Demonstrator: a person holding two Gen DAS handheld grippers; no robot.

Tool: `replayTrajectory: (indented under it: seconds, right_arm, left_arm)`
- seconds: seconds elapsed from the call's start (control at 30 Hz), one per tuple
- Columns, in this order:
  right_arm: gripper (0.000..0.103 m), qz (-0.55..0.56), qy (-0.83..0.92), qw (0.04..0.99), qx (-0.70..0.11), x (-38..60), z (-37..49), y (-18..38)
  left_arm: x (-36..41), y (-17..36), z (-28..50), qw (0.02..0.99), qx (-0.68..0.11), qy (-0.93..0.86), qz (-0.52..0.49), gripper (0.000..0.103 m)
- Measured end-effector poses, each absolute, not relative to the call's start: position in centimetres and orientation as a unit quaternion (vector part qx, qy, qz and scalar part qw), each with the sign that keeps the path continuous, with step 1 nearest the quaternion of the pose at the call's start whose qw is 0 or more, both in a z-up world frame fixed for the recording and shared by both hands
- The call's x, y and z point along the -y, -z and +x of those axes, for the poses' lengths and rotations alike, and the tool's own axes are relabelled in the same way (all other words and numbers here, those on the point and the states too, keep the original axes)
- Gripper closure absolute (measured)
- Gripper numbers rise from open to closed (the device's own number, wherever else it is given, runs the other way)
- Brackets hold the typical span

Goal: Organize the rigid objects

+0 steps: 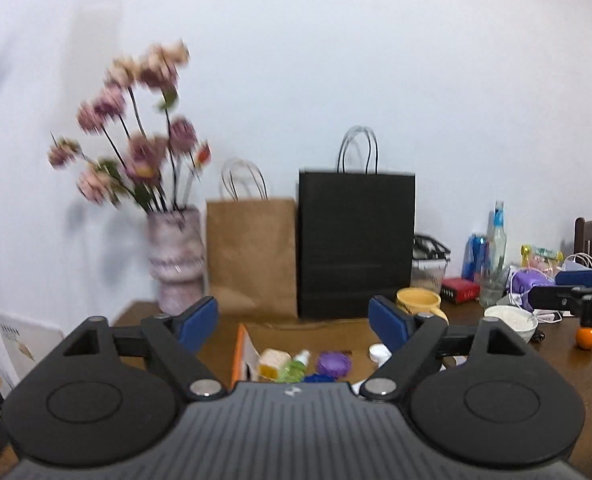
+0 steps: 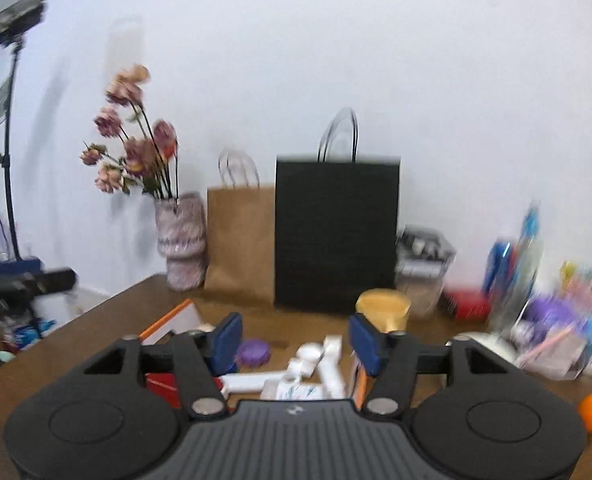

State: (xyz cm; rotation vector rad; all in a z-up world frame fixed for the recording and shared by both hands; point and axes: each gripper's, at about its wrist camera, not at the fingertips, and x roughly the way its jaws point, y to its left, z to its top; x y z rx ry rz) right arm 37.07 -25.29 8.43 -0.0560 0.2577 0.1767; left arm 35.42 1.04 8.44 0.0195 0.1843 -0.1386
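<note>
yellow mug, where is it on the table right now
In the left wrist view the yellow mug stands toward the back right of the table, just right of the black paper bag and left of the white bowl.

Motion blur smears the flowers (image 1: 136, 132) and right-hand clutter (image 2: 551, 300).

Small rigid objects gathered in an open cardboard box (image 1: 256, 332) on the brown table.

In the left wrist view the box holds a purple round lid (image 1: 333, 362), a green spray bottle (image 1: 296, 366) lying on its side, a pale yellow container (image 1: 274, 362) and a blue lid (image 1: 319, 378). In the right wrist view, white bottles and tubes (image 2: 315, 364) lie in a heap beside the purple lid; details are blurred.
</note>
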Motion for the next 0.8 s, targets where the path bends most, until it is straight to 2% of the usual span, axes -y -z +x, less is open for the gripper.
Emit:
replayTrajectory:
  seconds: [0.1,0.17,0.27,0.53,0.8]
  right_arm:
    - [0.021,-0.038,-0.076,0.994,-0.075,24.7,33.8,-7.3]
    - [0.019,-0.015,-0.075,0.995,-0.067,24.9,32.1,-6.3]
    - [0.019,0.025,-0.074,0.994,-0.08,25.4,30.0,-4.9]
    - [0.018,0.02,-0.068,0.994,-0.085,24.8,24.4,-3.3]
    - [0.018,0.004,-0.067,0.991,-0.114,23.6,16.7,-2.4]
  left_arm:
    - [-1.7,-8.4,32.3,0.996,-0.066,0.064,0.003,0.012]
    - [-2.5,-7.9,30.0,0.996,-0.051,0.067,-0.017,0.008]
    - [-3.5,-6.9,26.8,0.996,-0.037,0.068,-0.033,0.007]
    - [-5.1,-5.3,20.9,0.997,-0.036,0.054,-0.038,0.0]
    - [-4.7,-3.9,14.6,0.995,-0.082,0.042,-0.025,0.0]
